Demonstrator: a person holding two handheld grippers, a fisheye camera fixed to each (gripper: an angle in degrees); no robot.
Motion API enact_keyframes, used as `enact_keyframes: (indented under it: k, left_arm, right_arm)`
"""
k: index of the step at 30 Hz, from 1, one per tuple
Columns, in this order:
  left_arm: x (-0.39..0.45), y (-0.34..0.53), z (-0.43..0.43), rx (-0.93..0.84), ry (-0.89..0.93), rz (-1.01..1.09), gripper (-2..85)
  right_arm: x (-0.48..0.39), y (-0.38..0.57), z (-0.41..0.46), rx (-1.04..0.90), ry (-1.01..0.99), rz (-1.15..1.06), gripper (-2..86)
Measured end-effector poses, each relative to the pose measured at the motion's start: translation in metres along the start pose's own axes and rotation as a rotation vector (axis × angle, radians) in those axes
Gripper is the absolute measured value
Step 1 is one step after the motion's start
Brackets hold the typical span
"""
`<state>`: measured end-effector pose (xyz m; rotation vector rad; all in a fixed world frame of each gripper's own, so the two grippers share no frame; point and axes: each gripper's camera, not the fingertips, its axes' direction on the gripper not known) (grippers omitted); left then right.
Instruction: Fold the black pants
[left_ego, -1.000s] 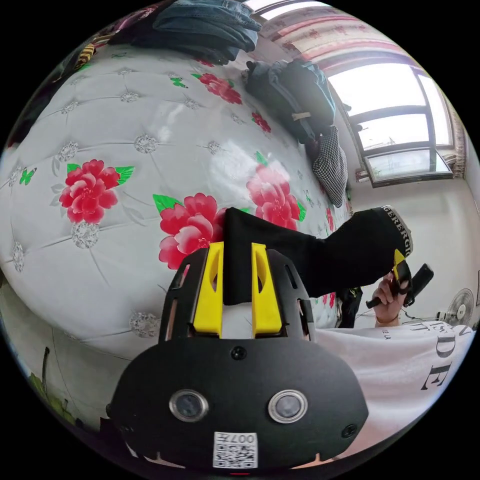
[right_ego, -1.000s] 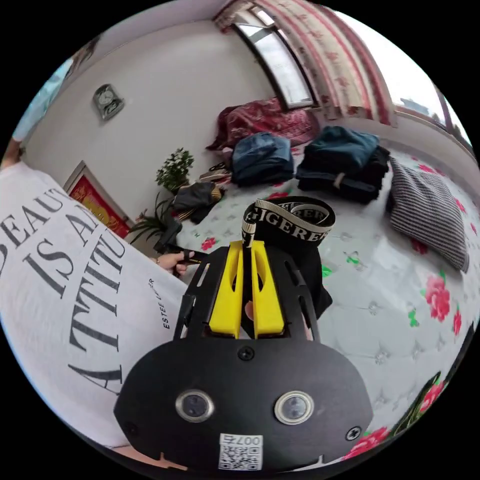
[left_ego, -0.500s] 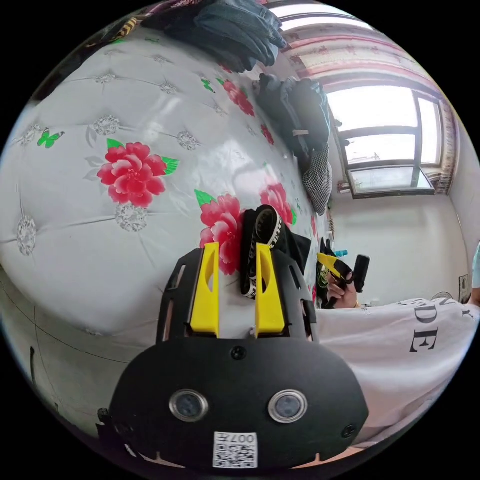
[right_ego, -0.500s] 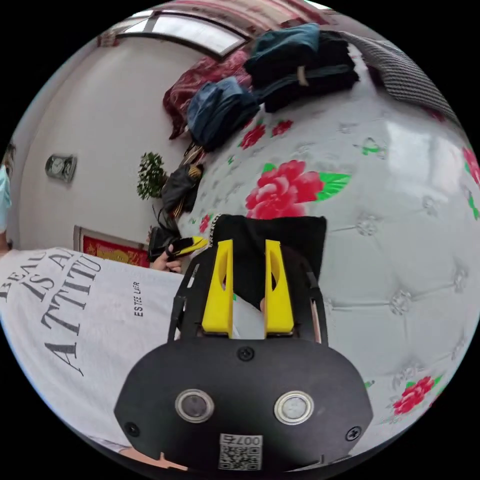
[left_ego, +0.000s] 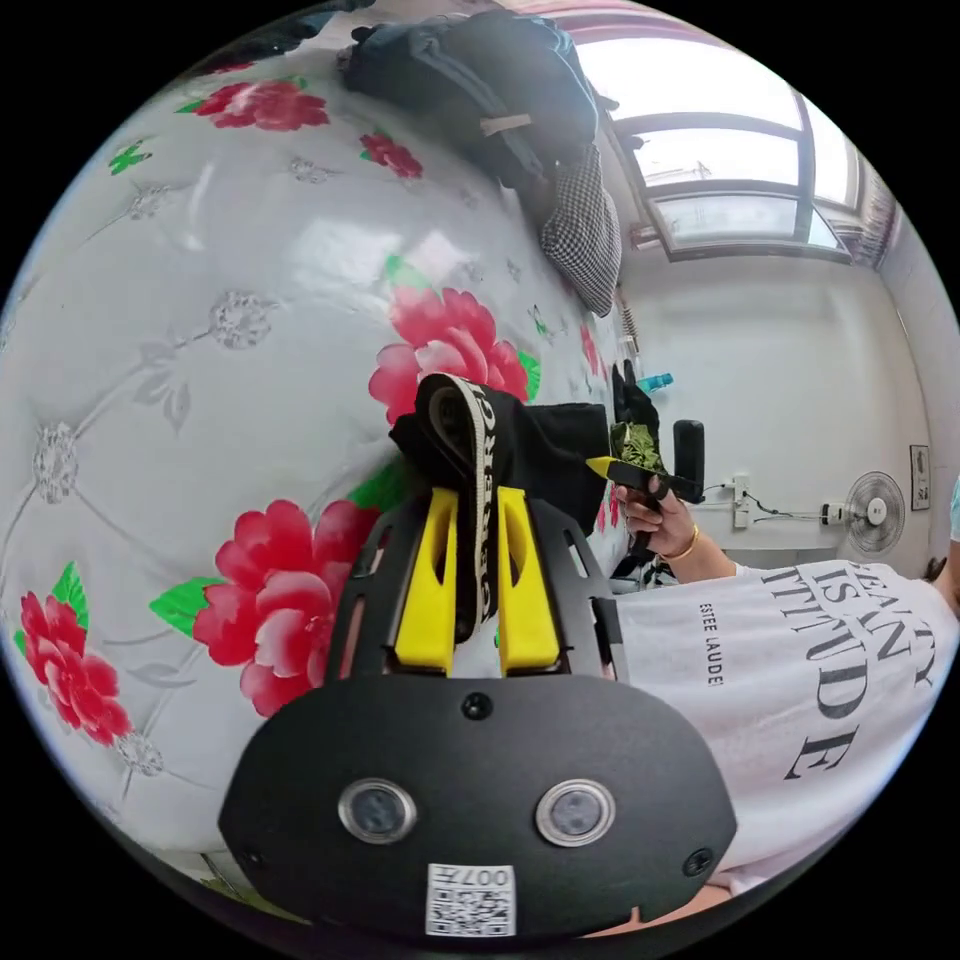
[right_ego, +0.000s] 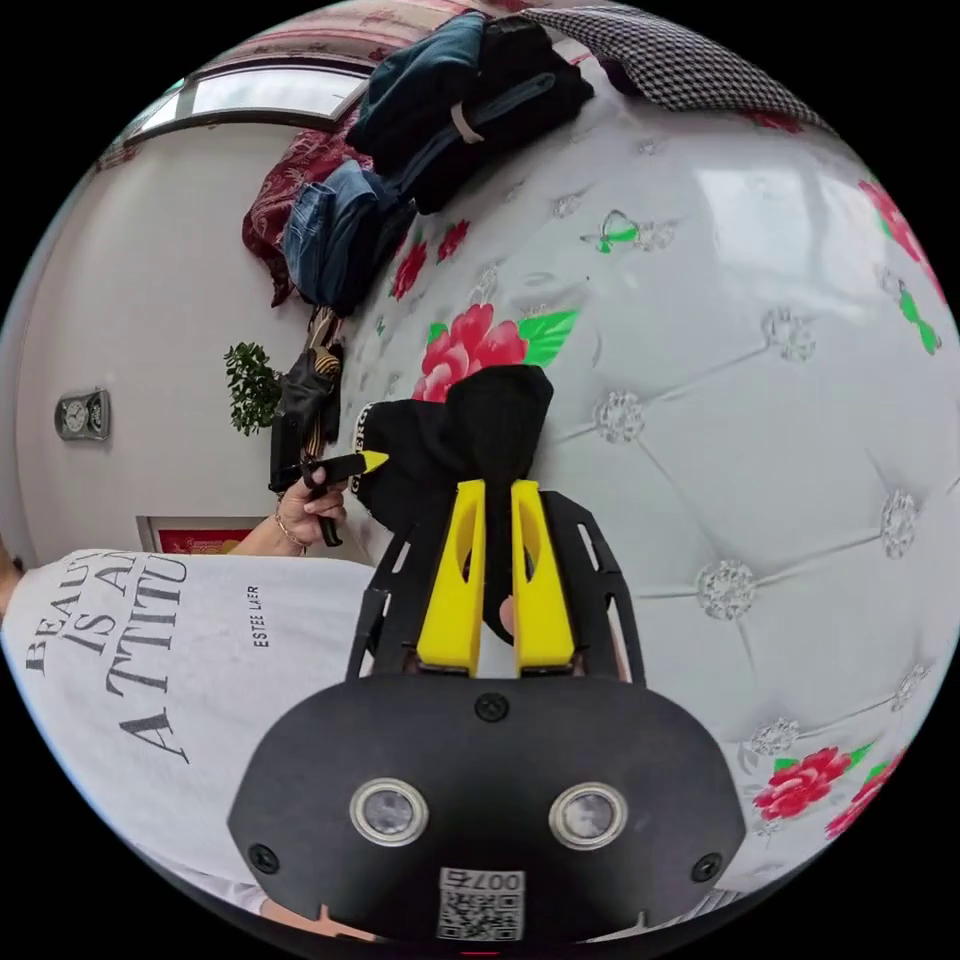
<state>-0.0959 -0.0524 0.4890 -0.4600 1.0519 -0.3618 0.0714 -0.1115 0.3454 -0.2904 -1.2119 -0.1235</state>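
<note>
The black pants (left_ego: 555, 450) lie bunched on the flowered bed, their lettered waistband (left_ego: 470, 420) standing up at the near end. In the left gripper view, my left gripper (left_ego: 480, 495) is shut on that waistband. A hand holds the right gripper (left_ego: 640, 468) at the far side of the bundle. In the right gripper view, my right gripper (right_ego: 497, 487) is shut on a black fold of the pants (right_ego: 490, 420). Beyond the pants, the left gripper (right_ego: 345, 465) shows in a hand at the waistband end.
The white tufted bed cover (left_ego: 200, 300) (right_ego: 760, 400) has red flowers. Stacks of folded dark and blue clothes (left_ego: 480, 80) (right_ego: 450, 110) and a checked pillow (left_ego: 585, 230) (right_ego: 690, 60) sit along its far side. The person's white lettered T-shirt (left_ego: 800, 680) (right_ego: 150, 650) is close by.
Half a second ago both grippers stood open over the pants on the bed. Both have now shut on the fabric, the left on the waistband, the right on a black fold.
</note>
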Motion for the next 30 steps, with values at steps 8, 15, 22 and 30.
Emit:
enact_keyframes:
  k: [8, 15, 22, 30]
  left_arm:
    - [0.13, -0.204, 0.015, 0.065, 0.111, 0.31, 6.3]
    - [0.22, -0.35, 0.049, 0.211, -0.125, 0.306, 9.3]
    - [0.15, -0.223, 0.148, -0.087, -0.428, 0.347, 9.1]
    - [0.085, -0.026, 0.145, -0.327, -0.481, 0.114, 6.9]
  right_arm:
    - [-0.038, -0.121, -0.19, 0.306, 0.16, -0.244, 6.2]
    - [-0.025, -0.2, -0.3, 0.65, 0.431, -0.146, 8.3]
    - [0.104, -0.07, -0.179, 0.475, 0.564, 0.048, 8.0]
    - [0.208, 0.131, -0.204, 0.461, 0.97, 0.483, 6.4]
